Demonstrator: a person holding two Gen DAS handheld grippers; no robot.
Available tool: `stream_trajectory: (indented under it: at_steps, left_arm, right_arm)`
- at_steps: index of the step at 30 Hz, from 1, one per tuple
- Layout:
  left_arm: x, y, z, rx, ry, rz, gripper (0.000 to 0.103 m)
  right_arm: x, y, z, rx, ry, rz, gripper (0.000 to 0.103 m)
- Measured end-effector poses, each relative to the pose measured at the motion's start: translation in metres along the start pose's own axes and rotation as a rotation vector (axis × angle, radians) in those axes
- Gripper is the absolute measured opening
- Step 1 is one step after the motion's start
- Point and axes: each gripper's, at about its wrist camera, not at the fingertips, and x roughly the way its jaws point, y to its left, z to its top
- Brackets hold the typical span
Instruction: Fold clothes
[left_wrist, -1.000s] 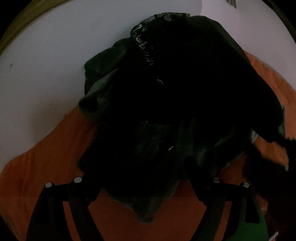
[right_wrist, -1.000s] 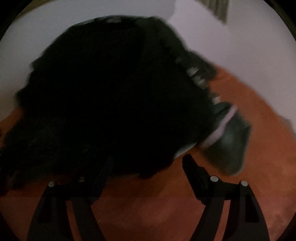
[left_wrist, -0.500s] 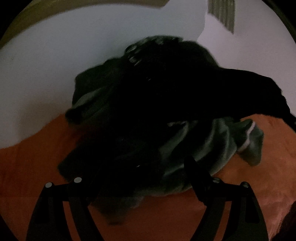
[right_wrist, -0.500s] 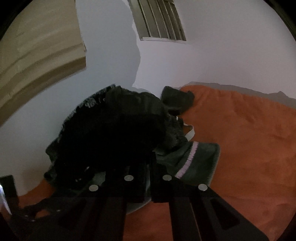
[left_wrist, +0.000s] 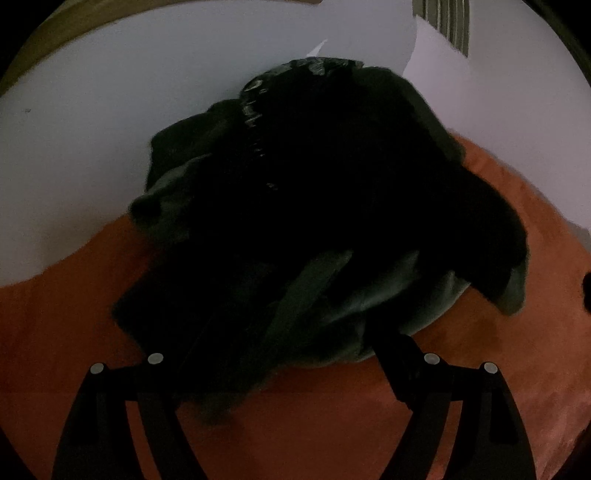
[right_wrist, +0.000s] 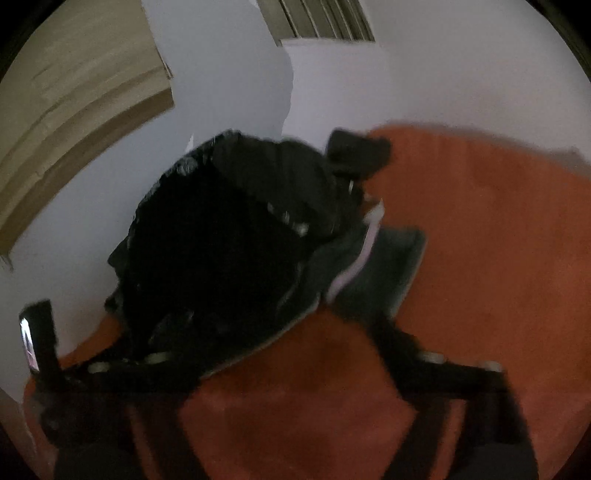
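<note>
Orange bedspread (right_wrist: 480, 229), right gripper (right_wrist: 258, 354) freshly spread beside dark clothes (right_wrist: 229, 236)

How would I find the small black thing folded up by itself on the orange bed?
Start at the orange blanket and find the big dark clothes pile against the white wall. Just right of the pile's top lies a small black folded cloth: neat and flat, while the pile is crumpled.
</note>
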Motion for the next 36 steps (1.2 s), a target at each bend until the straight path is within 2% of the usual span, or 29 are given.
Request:
stream_trajectory:
  at_steps: [3, 5, 9, 12, 15, 17, 19, 21, 23, 27, 29, 32, 36]
  left_arm:
    - [-0.002, 0.014, -0.002, -0.001, 0.012, 0.008, 0.083]
    - [-0.004, 0.022, -0.002, -0.008, 0.020, 0.006, 0.083]
    - [-0.009, 0.033, -0.005, -0.022, 0.037, 0.003, 0.083]
    - [-0.012, 0.037, -0.008, -0.005, 0.054, 0.004, 0.083]
    - [-0.015, 0.035, -0.014, 0.040, 0.062, 0.005, 0.083]
    - [-0.017, 0.033, -0.017, 0.076, 0.066, 0.012, 0.083]
    - [-0.018, 0.032, -0.018, 0.091, 0.057, 0.021, 0.083]
    - [-0.018, 0.034, -0.017, 0.079, 0.057, 0.018, 0.083]
    - [-0.019, 0.035, -0.015, 0.060, 0.059, 0.010, 0.083]
    - [-0.024, 0.033, -0.013, 0.033, 0.034, -0.012, 0.083]
    - [-0.028, 0.029, -0.013, 0.013, 0.024, -0.030, 0.083]
    - [-0.033, 0.020, -0.015, -0.017, 0.019, -0.069, 0.083]
    - [-0.043, -0.001, -0.021, 0.041, 0.005, -0.088, 0.083]
  right_arm:
    - [0.034, 0.013, -0.021, -0.079, 0.057, -0.089, 0.088]
    - [0.048, 0.025, -0.030, -0.135, 0.062, -0.125, 0.088]
    - [0.082, 0.046, -0.029, -0.234, 0.061, -0.220, 0.088]
    - [0.104, 0.054, -0.025, -0.222, 0.072, -0.270, 0.088]
    - [0.106, 0.069, -0.016, -0.264, -0.017, -0.265, 0.087]
    - [0.091, 0.080, -0.008, -0.308, -0.131, -0.303, 0.071]
    - [0.079, 0.086, 0.006, -0.292, -0.207, -0.348, 0.029]
    - [0.076, 0.079, 0.020, -0.224, -0.188, -0.366, 0.010]
    - [0.074, 0.069, 0.035, -0.149, -0.170, -0.380, 0.007]
    - [0.029, 0.057, 0.050, -0.103, -0.318, -0.387, 0.006]
    - [0.002, 0.050, 0.057, -0.067, -0.351, -0.355, 0.006]
    - [-0.028, 0.036, 0.072, 0.022, -0.356, -0.314, 0.005]
    - [-0.052, 0.014, 0.099, 0.107, -0.367, -0.299, 0.005]
